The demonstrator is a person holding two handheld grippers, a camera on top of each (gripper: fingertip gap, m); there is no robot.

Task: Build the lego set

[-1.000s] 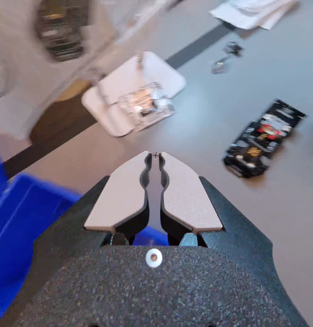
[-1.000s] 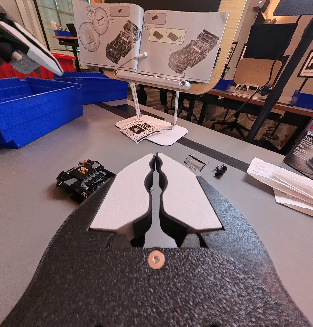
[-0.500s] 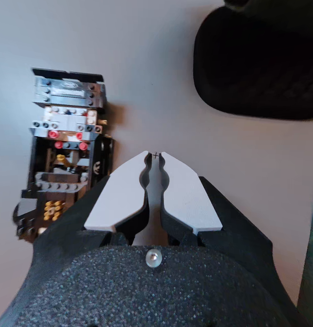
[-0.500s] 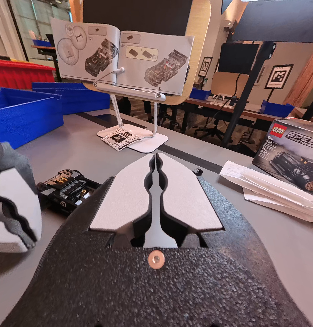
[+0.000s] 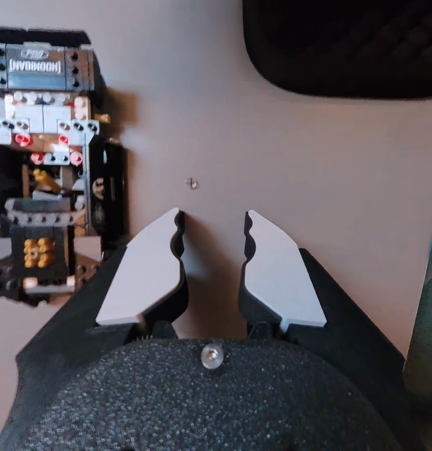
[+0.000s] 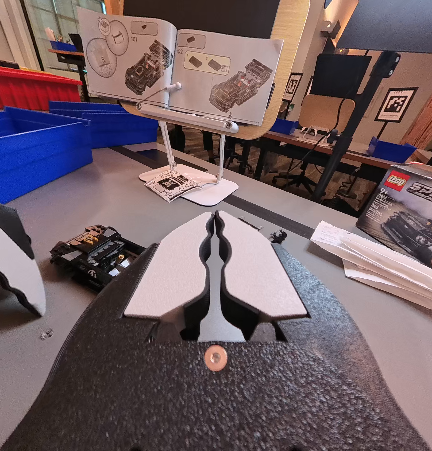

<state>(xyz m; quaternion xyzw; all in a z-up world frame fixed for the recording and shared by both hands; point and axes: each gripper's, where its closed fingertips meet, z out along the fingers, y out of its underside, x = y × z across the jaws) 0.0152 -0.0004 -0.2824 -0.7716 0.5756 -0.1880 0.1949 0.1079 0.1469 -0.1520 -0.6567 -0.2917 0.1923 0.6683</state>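
Observation:
The partly built black Lego car [image 5: 46, 156] lies on the grey table [image 5: 283, 170], left of my left gripper [image 5: 213, 214]. The left gripper points down at the table, open and empty. A tiny clear piece [image 5: 191, 183] lies on the table just ahead of its left fingertip. In the right wrist view the car [image 6: 95, 253] sits left of my right gripper [image 6: 214, 214], whose pads are shut together with nothing between them. One left-gripper finger [image 6: 15, 268] shows at the left edge there, above the clear piece [image 6: 46, 333]. The right gripper's black body [image 5: 344, 44] shows at the top right of the left wrist view.
An open instruction booklet [image 6: 180, 73] stands on a white stand, with a sticker sheet [image 6: 172, 185] at its base. Blue bins [image 6: 39, 151] stand at the left. The Lego box [image 6: 410, 219] and paper bags [image 6: 381, 263] lie at the right. A small black piece [image 6: 278, 235] lies past the right fingers. Across from one pair of fingers to the other is roughly 20 cm.
My left gripper swung down over the table beside the car, then opened. The tiny piece seen between its tips before now lies on the table. The right gripper stayed shut.

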